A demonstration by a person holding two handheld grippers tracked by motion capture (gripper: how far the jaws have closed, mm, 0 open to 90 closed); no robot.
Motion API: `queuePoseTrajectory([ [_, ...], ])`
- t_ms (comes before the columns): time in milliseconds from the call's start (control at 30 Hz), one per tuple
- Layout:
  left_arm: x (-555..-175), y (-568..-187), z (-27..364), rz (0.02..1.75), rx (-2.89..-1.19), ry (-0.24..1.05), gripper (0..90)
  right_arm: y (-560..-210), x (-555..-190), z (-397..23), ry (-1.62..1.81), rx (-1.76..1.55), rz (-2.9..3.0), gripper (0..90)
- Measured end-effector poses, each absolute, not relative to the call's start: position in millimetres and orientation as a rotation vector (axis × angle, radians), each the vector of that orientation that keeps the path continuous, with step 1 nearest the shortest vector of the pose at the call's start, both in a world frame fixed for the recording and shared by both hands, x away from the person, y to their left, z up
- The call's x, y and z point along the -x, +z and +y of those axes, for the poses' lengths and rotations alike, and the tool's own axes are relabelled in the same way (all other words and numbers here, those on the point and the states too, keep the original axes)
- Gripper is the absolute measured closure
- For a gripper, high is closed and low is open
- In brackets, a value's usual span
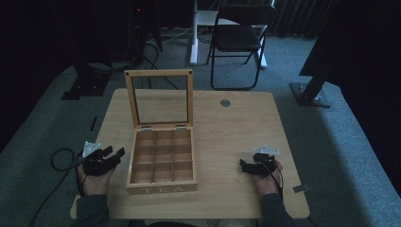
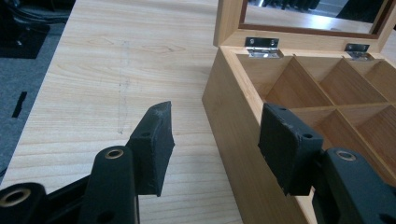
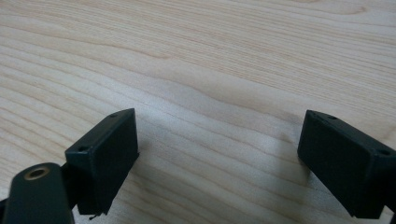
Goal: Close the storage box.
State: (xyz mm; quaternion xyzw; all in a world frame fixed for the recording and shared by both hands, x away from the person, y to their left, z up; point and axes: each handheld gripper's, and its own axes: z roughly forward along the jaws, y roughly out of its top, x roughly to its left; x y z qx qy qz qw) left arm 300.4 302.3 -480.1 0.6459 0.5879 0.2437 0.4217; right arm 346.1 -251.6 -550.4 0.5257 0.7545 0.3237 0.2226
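Note:
A wooden tea box (image 1: 161, 162) marked TEA stands open in the middle of the light wood table (image 1: 227, 137). Its glass-paned lid (image 1: 159, 98) is upright, and the several compartments hold nothing. My left gripper (image 1: 114, 153) rests at the box's left side, jaws open and empty. In the left gripper view that gripper (image 2: 215, 142) straddles the left wall of the tea box (image 2: 233, 107), touching nothing. To the right of the box, my right gripper (image 1: 243, 165) lies on bare table. The right gripper view has the right gripper (image 3: 217, 158) open over plain wood.
A small round metal disc (image 1: 225, 102) is set in the table near its far edge. Beyond the table stand a black folding chair (image 1: 239, 35) and dark stands on grey carpet. A cable (image 1: 59, 158) loops off the table's left edge.

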Motion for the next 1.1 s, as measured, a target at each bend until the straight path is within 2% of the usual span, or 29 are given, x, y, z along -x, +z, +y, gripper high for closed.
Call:
queuePoseTrajectory([
  [133, -300, -478, 305, 1.468, -1.626, 0.608, 45.3, -547, -346, -250, 0.894, -1.439, 2.114, 20.6],
  [567, -301, -475, 315, 1.461, -1.642, 0.597, 45.3, -538, -353, -242, 0.829, -1.452, 2.192, 31.5],
  [633, -300, -475, 316, 1.465, -1.637, 0.596, 45.3, -536, -354, -243, 0.827, -1.452, 2.227, 35.8],
  [1100, -304, -470, 313, 1.440, -1.660, 0.591, 45.8, -515, -352, -227, 0.867, -1.374, 2.285, 34.1],
])
